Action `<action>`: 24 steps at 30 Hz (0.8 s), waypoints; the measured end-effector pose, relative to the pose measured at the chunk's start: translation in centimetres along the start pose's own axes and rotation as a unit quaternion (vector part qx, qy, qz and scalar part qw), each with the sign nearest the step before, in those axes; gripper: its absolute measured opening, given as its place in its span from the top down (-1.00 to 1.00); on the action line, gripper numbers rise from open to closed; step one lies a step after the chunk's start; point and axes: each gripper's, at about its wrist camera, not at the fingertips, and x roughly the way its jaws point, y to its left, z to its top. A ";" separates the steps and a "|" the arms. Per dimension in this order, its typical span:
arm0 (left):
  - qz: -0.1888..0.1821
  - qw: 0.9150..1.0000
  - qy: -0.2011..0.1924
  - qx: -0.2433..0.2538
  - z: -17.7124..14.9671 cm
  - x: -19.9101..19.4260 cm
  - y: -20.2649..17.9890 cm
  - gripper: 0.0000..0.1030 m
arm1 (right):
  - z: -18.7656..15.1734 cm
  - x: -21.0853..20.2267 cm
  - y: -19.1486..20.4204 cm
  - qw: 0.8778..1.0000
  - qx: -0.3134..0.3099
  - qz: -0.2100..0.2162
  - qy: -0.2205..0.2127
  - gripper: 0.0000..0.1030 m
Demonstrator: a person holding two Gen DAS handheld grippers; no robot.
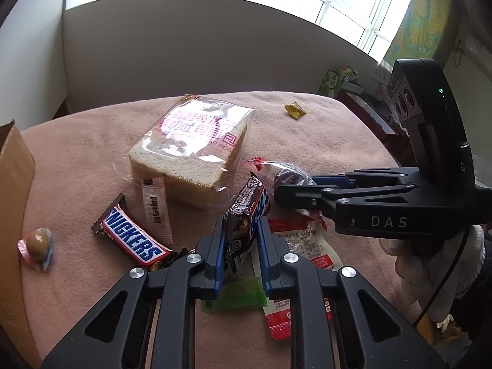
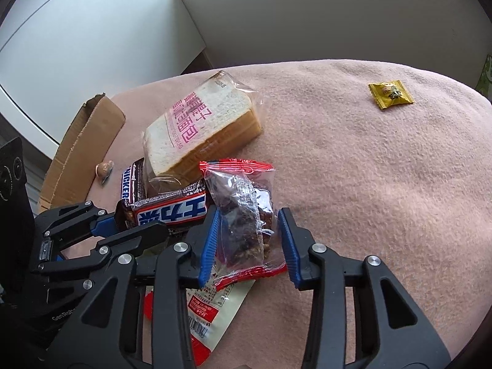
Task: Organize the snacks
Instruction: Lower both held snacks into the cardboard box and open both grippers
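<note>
The left tool (image 1: 239, 240) is clenched on a brown Snickers bar (image 1: 247, 215); the right tool (image 2: 249, 243) straddles a clear red-edged snack packet (image 2: 243, 215), its right pad apart.

The cardboard box (image 1: 13, 203) is cut off at nine o'clock. The green wrapper (image 1: 236, 296) lies largely hidden under the left claw (image 1: 240, 246). Small print on the red-and-white packet (image 2: 212, 310) is unreadable.

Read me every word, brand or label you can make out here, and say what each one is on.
"SNICKERS": bar lying flat.
"DAS": right tongs.
"GenRob...", cut off: left tongs.
"...ST BREAD": bread bag; its pink Chinese print is too glared.
Red-and-white packet: too small.
</note>
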 end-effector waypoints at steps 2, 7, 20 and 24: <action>-0.002 1.000 -0.005 -0.004 -0.1 -0.4 0.1 0.68 | -0.1 -0.5 -0.1 1.000 0.010 0.007 -0.007 0.24; -0.011 1.000 -0.018 -0.022 -0.3 -2.0 0.7 0.69 | -0.4 -2.2 0.1 0.999 0.020 0.021 -0.021 0.24; -0.013 0.997 -0.046 -0.055 -0.3 -5.9 2.6 0.71 | -0.6 -4.7 3.0 0.998 0.008 0.021 -0.052 0.24; -0.008 0.995 -0.061 -0.075 -0.5 -7.8 4.0 0.71 | -0.2 -5.3 4.8 0.998 -0.006 0.027 -0.063 0.24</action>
